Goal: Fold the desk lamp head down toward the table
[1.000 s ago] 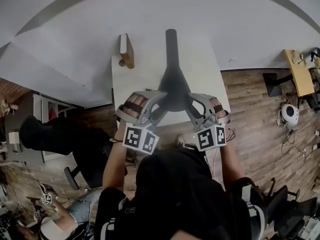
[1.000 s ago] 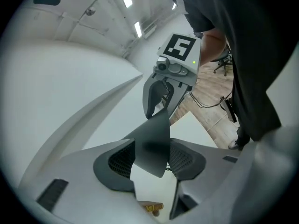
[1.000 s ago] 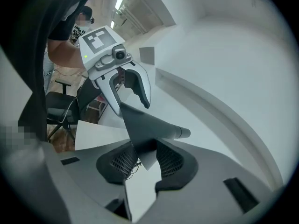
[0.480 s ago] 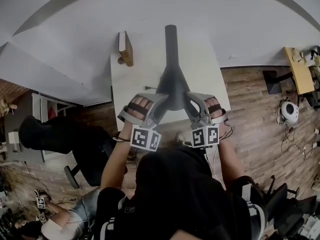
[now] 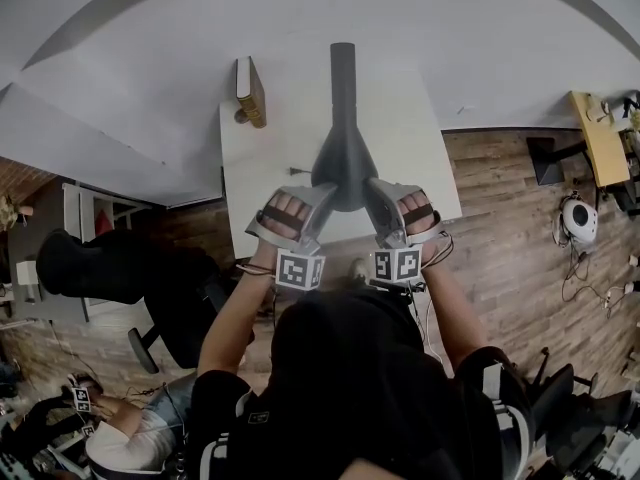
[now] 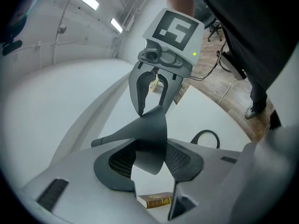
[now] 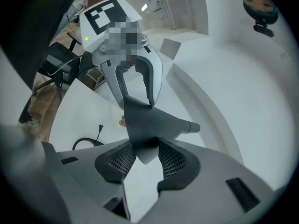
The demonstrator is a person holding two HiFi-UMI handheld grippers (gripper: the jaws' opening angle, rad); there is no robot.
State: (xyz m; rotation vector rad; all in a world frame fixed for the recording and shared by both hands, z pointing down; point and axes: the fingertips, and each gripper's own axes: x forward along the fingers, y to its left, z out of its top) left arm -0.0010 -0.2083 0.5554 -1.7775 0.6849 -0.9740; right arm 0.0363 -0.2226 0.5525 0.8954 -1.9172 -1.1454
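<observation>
Fingers (image 5: 312, 208) of the left gripper (image 5: 322, 196) and of the right gripper (image 5: 370, 196) reach, in the head view, to the wide end of the grey lamp head (image 5: 341, 163), one pair on each side of it. Beyond the fingers the lamp neck (image 5: 343, 73) runs away over the white worktop (image 5: 405, 118). A book (image 5: 250, 93) is well apart, beyond the left fingers and to their left.

In the left gripper view the two pads are partly apart and clamp the thin rim of the lamp head (image 6: 152, 134) between them. The right gripper (image 6: 152, 107) is on the opposite rim, straight ahead. The book (image 6: 154, 200) shows below the fingers, and a black cable (image 6: 205, 135) lies to their right.

In the right gripper view the fingers (image 7: 175, 164) are opening. The rim of the lamp head (image 7: 149, 122) sits between them and touches both pads. The left gripper (image 7: 137, 101) faces them across the head.
</observation>
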